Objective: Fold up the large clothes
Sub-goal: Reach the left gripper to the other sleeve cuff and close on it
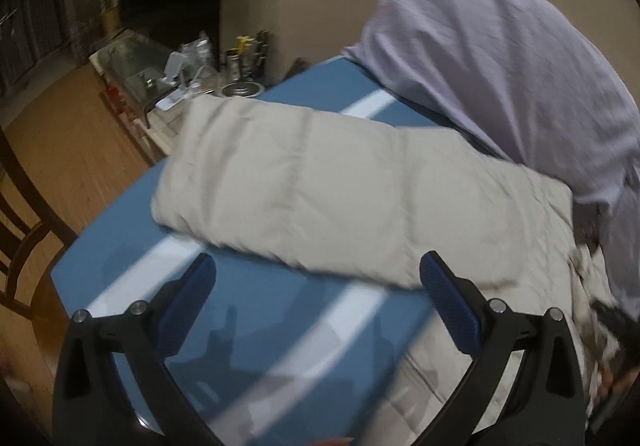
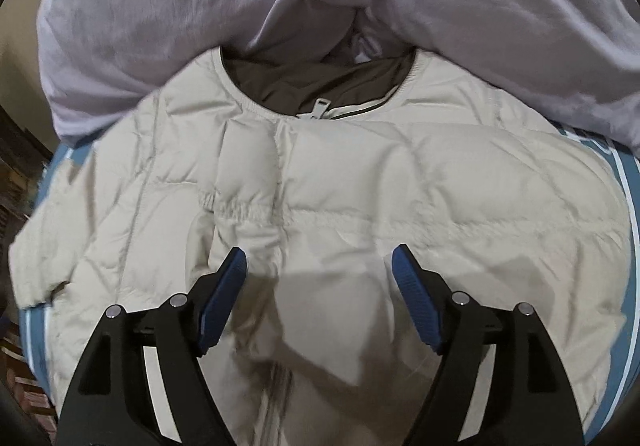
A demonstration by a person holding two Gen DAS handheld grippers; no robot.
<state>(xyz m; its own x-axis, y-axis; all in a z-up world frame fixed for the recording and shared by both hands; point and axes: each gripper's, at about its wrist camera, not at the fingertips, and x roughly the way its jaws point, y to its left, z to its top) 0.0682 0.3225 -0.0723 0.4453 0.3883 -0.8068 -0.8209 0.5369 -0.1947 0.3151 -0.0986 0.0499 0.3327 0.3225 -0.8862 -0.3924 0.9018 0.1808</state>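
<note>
A cream quilted jacket (image 2: 360,182) lies front up on the blue table cover (image 2: 630,182), its zip closed and its brown-lined collar at the far side. One sleeve (image 1: 304,190) stretches out to the left over the cover. My right gripper (image 2: 318,262) hangs open just above the jacket's chest, nothing between its blue pads. Over bare blue cover (image 1: 280,326), close to the sleeve's near edge, my left gripper (image 1: 318,274) stands open and empty. The right gripper shows dimly at the right edge of the left wrist view.
A lilac garment (image 2: 200,6) is heaped behind the jacket's collar and rises at the back right (image 1: 500,46). A low glass table (image 1: 132,58) with bottles and tins stands beyond the table's far left. A dark wooden chair (image 1: 20,206) is on the left, on wooden floor.
</note>
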